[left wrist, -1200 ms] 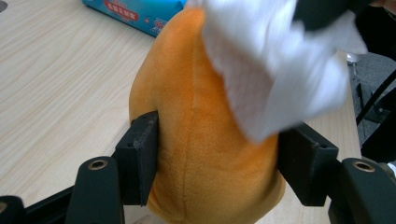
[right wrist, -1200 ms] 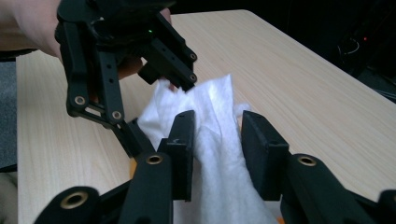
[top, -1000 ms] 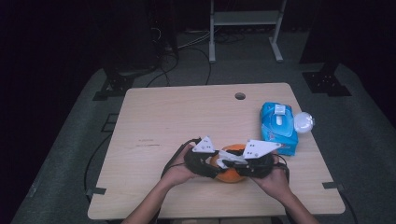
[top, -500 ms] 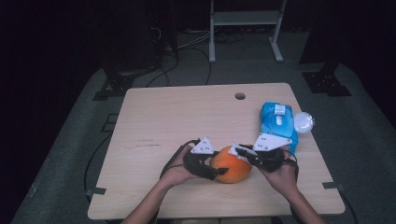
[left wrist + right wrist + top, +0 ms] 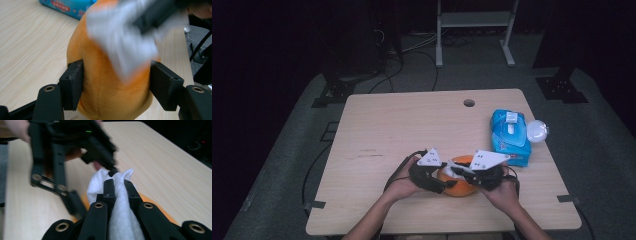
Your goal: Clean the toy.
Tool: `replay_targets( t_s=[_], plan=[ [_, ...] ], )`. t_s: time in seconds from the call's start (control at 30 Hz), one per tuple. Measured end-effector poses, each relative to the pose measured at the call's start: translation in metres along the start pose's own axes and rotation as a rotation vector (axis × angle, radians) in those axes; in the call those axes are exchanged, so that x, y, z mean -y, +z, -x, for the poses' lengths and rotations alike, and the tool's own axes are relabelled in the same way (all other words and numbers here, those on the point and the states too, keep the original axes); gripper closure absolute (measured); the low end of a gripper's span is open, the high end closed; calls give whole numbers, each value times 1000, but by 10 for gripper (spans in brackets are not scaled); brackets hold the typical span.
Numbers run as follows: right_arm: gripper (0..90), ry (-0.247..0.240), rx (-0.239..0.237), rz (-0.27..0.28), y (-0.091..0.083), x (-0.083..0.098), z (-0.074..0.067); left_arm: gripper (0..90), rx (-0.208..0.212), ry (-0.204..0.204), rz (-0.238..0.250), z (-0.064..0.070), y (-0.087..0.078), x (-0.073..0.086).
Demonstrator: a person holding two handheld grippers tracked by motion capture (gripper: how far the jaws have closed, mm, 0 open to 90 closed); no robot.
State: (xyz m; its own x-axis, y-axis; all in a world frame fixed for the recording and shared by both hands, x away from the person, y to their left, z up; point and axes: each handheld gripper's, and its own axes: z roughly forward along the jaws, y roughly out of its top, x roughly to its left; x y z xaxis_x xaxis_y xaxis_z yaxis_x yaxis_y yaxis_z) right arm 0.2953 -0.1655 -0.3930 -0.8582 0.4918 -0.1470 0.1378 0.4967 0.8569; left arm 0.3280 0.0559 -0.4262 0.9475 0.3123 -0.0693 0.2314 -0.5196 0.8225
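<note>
1. The left gripper [image 5: 443, 184] is clamping the orange plush toy [image 5: 110, 95] across its sides near the front edge of the bench [image 5: 402, 125]; its fingers [image 5: 72, 85] are pressing into the soft fabric, closed on the toy rather than fully shut.
2. The right gripper [image 5: 119, 183] is pinching a white wet wipe [image 5: 120, 220] between nearly shut fingers and is working it over the top of the toy.
3. The blue wipes packet [image 5: 509, 137] is lying well apart, toward the right side of the bench, with a clear round lid [image 5: 536, 131] just beside it.
4. Likely risk: the plush is yielding under the clamp, so a firm stroke could be squeezing it out of the left fingers or rolling it off the near edge.
5. Another risk: the wipe is held by a narrow pinch, so dragging across the nap could be pulling it loose or bunching it.
6. The two grippers are working very close together, so their fingers could be knocking into one another mid-stroke.
</note>
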Motion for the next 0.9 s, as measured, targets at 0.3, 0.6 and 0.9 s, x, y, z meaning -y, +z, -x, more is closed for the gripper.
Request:
replay_targets(
  t_s=[0.3,0.6,0.9],
  plan=[
    [822,157,39,24,-19,28,30,281,26,-23,0,-7,-5,2],
    [822,119,-4,43,-5,15,10,299,14,4,8,-5,-10,-2],
    [823,143,28,37,-16,28,17,341,30,-64,29,-16,-11,10]
  ],
)
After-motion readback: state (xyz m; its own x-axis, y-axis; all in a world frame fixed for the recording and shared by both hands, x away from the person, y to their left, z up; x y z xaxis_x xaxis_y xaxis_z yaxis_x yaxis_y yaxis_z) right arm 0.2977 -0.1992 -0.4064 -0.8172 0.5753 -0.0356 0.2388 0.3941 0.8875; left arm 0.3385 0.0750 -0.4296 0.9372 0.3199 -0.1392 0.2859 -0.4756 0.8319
